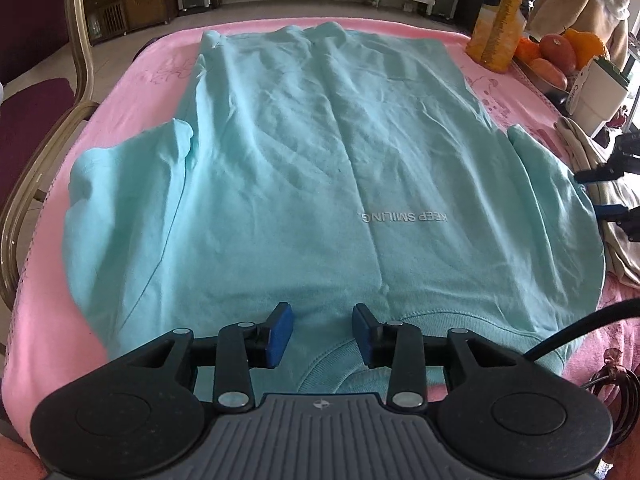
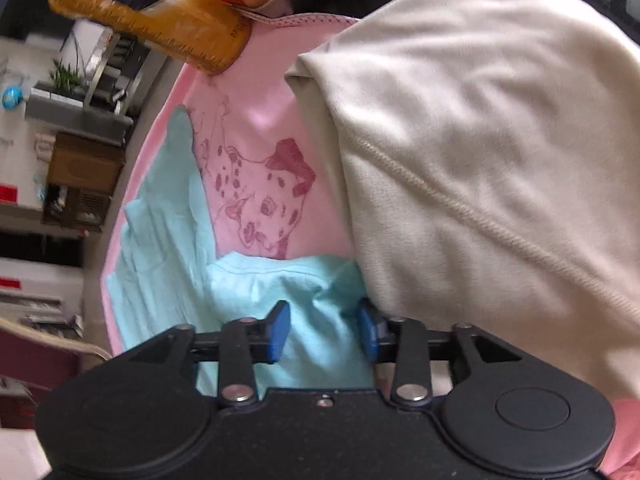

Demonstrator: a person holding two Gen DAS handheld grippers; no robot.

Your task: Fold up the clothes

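Right, from the left wrist camera first: the mint sweatshirt (image 1: 320, 168) lay spread flat and face up across the pink blanket (image 1: 132, 76) that covered the surface, collar nearest the camera, hem at the far end. Its "KEEP SMILING" lettering (image 1: 402, 217) read upside down from this side. One sleeve (image 1: 132, 168) was bunched on the left, the other ran off to the right edge. The left tool (image 1: 322, 334) hung just above the ribbed collar (image 1: 332, 364), its blue pads (image 1: 280, 334) standing apart with nothing between them. Far right sat a bottle of orange drink (image 1: 500, 20), a bowl of fruit (image 1: 560, 56) beside it and a white container (image 1: 600, 92) nearer the camera. A wooden chair (image 1: 60, 92) stood at the left edge of the surface. The right tool's blue tips (image 1: 608, 190) peeked in at the right rim of the picture.

Over to the right wrist camera, tilted and a little blurred: the right tool (image 2: 324, 330) hovered low over the sweatshirt's right sleeve (image 2: 288, 300), pads wide apart either side of a rumpled fold, not closed on it. A beige garment (image 2: 480, 160) lay just beside the right pad (image 2: 370, 332), touching the sleeve. The blanket's spotted puppy drawing (image 2: 264, 196) showed between the two garments, and the orange bottle (image 2: 160, 20) slanted across the top.
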